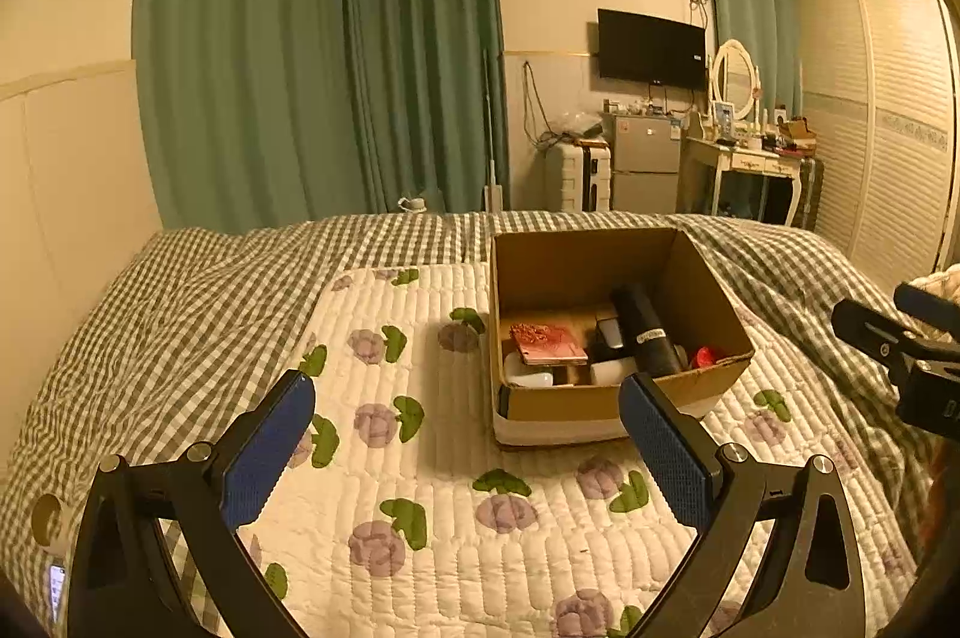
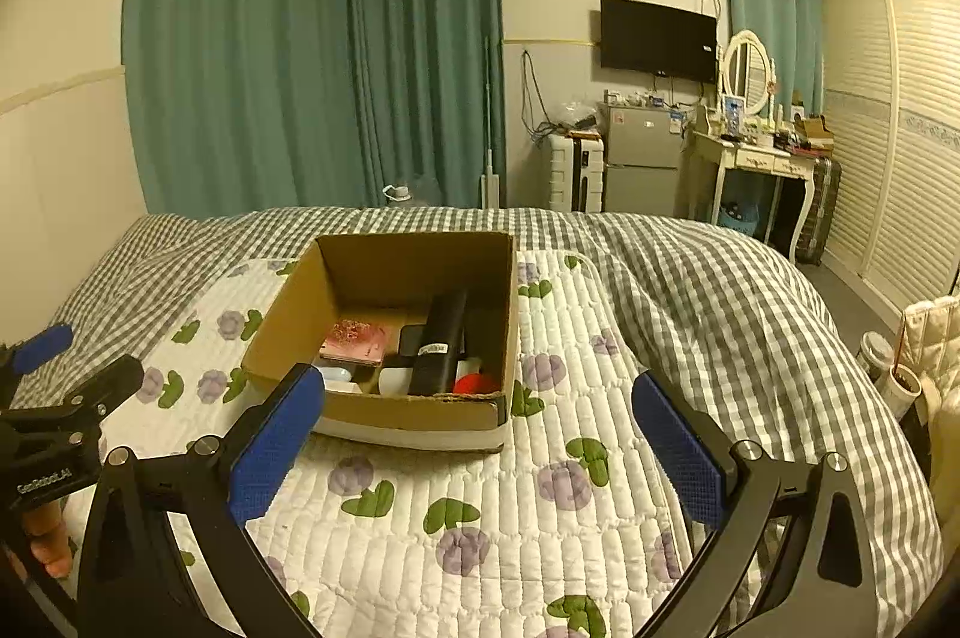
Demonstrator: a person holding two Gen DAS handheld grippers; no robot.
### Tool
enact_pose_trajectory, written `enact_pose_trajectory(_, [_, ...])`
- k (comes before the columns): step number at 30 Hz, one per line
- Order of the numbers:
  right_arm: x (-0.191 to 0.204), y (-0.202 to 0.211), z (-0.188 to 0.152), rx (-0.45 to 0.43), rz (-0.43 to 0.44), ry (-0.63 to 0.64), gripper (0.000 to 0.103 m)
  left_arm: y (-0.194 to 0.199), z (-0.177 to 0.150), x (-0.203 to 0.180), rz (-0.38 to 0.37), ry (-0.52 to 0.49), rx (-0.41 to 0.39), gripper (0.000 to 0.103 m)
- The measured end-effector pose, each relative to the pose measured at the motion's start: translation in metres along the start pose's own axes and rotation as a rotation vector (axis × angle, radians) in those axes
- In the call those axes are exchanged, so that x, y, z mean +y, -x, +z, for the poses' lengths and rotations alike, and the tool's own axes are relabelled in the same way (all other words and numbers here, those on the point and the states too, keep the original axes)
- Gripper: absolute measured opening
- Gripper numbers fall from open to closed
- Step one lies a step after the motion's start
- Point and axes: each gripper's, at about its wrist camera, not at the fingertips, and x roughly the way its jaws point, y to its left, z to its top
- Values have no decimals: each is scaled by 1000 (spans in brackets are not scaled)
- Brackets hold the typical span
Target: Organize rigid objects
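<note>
An open cardboard box (image 1: 708, 296) (image 2: 288, 320) sits on a white floral quilt on the bed. Inside it lie a black cylinder (image 1: 645, 332) (image 2: 441, 344), a pink patterned case (image 1: 549, 344) (image 2: 354, 341), white items (image 1: 528, 374) (image 2: 396, 380) and a red object (image 1: 705, 356) (image 2: 471, 385). My left gripper (image 1: 468, 398) hangs open and empty just in front of the box. The right gripper (image 2: 480, 392) is also open and empty, its left fingertip (image 2: 300, 392) overlapping the box's near wall. Each gripper shows at the edge of the other's view, the right gripper (image 1: 900, 338) and the left gripper (image 2: 72, 368).
A grey checked duvet (image 1: 180, 290) (image 2: 690, 278) covers the bed around the floral quilt (image 1: 450, 488) (image 2: 480, 488). Beyond the bed stand green curtains (image 1: 300, 68), a small fridge (image 1: 645, 158), a dressing table (image 2: 756, 158) and a wardrobe (image 2: 900, 128). A tape roll (image 1: 51, 524) lies at the left.
</note>
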Motion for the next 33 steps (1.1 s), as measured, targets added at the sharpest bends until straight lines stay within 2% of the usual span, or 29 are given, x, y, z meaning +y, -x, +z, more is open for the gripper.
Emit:
enact_pose_trajectory(9, [9,-1,-3,7,27,21,103,-2,-2,-2,-13,3,15,103])
enact_pose_trajectory(33, [15,-8,-10,31,25,39,103,-5,-3,-3,-43,23,50,103])
